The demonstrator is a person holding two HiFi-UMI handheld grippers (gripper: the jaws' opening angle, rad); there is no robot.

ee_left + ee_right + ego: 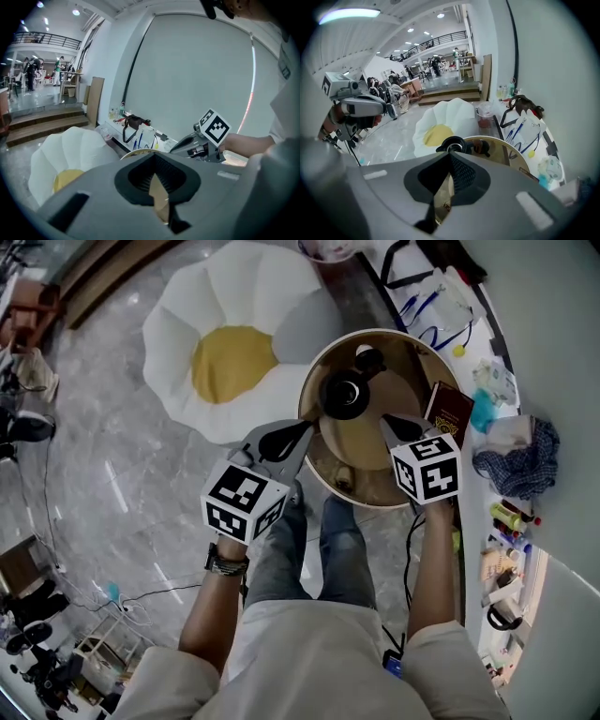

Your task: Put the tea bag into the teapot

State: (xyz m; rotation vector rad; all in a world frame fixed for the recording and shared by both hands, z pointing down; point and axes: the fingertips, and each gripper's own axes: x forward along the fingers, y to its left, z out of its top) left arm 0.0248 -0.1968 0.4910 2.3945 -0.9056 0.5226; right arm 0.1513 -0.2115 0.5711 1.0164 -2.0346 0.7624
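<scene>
Nearest us, our left gripper and right gripper (2 in all) are hovering with jaws pressed together on nothing, while 1 black teapot is sitting on the round table just beyond and between their tips, about equally near each, and we are finding the tea bag in no view.

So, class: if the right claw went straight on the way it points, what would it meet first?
Probably the black teapot on the round table; the right claw aims at it, though depth is unclear.
</scene>
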